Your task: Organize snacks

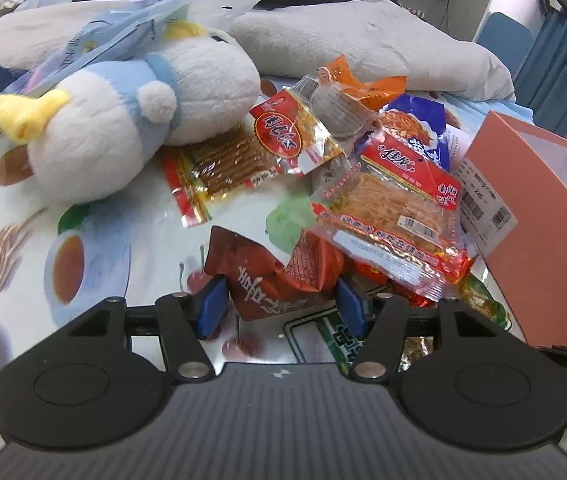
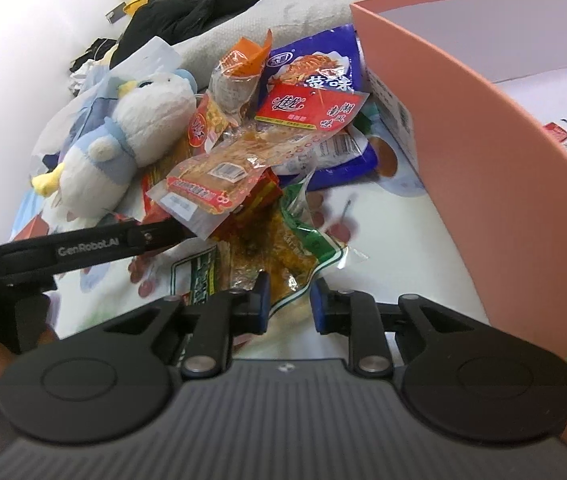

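Two tools work the snack pile beside the pink box (image 2: pixel 463 128): the left tool (image 1: pixel 281 306) clenches a brown-red packet (image 1: pixel 261 280), and the right tool (image 2: pixel 289 300) pinches the near corner of a green-edged clear packet (image 2: pixel 283 248). That packet lies flat on the patterned surface (image 1: pixel 131 248), its long axis running away toward the pile. Next, I judge, each needs lifting clear and carrying into the box.

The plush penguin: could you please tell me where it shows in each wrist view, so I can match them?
Left wrist view: the plush penguin fills the upper left, lying beside the snack pile.
Right wrist view: it lies at centre left, smaller, left of the same pile.
Shared landmark: the pink box, on the right in both.
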Available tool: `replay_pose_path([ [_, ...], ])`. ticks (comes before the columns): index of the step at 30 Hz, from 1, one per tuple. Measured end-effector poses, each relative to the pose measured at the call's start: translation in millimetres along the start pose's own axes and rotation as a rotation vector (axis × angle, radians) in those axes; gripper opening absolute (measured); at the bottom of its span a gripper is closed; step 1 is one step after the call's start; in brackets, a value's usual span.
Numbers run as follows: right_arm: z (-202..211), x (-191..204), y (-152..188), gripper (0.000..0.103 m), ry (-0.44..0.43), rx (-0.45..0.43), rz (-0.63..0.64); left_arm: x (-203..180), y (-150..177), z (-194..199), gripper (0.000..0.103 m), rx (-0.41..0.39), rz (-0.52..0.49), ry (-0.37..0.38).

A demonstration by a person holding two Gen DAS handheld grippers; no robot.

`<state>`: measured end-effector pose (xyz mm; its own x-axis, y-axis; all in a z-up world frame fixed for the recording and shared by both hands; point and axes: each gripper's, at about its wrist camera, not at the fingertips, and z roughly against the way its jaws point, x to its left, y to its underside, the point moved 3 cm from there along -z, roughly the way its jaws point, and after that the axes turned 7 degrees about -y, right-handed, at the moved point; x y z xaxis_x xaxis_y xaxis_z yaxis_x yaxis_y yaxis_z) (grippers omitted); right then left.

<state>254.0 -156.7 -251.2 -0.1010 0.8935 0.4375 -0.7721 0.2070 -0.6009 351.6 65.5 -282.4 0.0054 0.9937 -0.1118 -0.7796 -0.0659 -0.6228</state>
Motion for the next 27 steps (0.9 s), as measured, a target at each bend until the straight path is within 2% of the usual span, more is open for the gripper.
replay_pose_path([
  [13,43,-1,24,0.022,0.04,0.002,0.061,9,45,52,0.063,0.018,0.103,-0.034],
  [20,64,9,28,0.022,0.07,0.025,0.141,9,64,78,0.063,0.021,0.19,-0.009],
  [23,73,12,28,0.022,0.084,0.031,0.179,4,69,92,0.063,0.011,0.188,-0.015],
  [27,84,18,30,0.018,0.102,0.032,0.212,-3,73,113,0.063,0.003,0.197,0.014],
])
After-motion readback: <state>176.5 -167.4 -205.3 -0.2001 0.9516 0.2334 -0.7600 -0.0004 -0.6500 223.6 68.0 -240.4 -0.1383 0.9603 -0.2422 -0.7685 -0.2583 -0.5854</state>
